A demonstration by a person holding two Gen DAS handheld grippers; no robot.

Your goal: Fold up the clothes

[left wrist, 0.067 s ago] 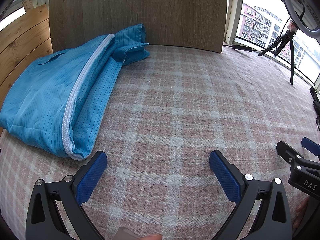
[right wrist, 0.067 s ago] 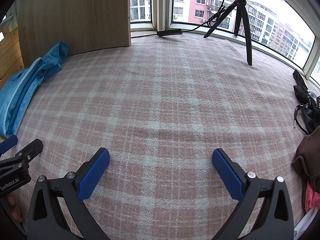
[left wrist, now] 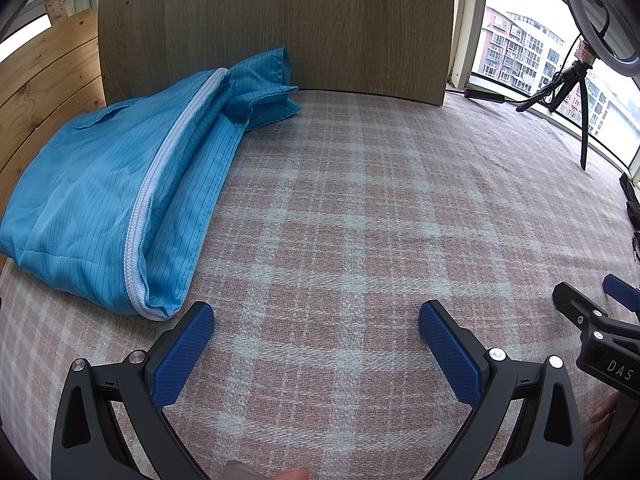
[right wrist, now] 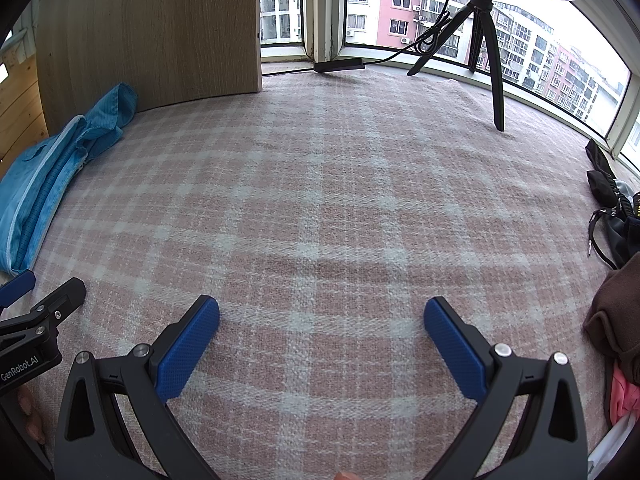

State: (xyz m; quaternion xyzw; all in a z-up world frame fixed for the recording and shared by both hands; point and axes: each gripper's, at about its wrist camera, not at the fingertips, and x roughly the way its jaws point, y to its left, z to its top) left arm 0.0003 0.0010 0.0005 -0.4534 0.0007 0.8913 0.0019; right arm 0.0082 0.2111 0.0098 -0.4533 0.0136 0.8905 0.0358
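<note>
A folded blue jacket [left wrist: 100, 200] with a white zipper lies at the left of the pink plaid cloth [left wrist: 340, 200], its collar toward the wooden board. My left gripper [left wrist: 316, 320] hovers open just right of the jacket's near corner, nothing between its fingers. The right gripper [right wrist: 322, 316] is open too, over bare plaid. The same jacket [right wrist: 48, 172] shows at the left edge of the right wrist view. Each gripper appears in the other's view: the right one [left wrist: 592, 312] at the right edge, the left one [right wrist: 36, 300] at the left edge.
A wooden board [left wrist: 280, 24] stands at the back. A black tripod [right wrist: 484, 40] with a ring light and a cable stands by the window. At the right edge lie a brown garment [right wrist: 616, 312], pink cloth [right wrist: 624, 400] and black straps [right wrist: 608, 196].
</note>
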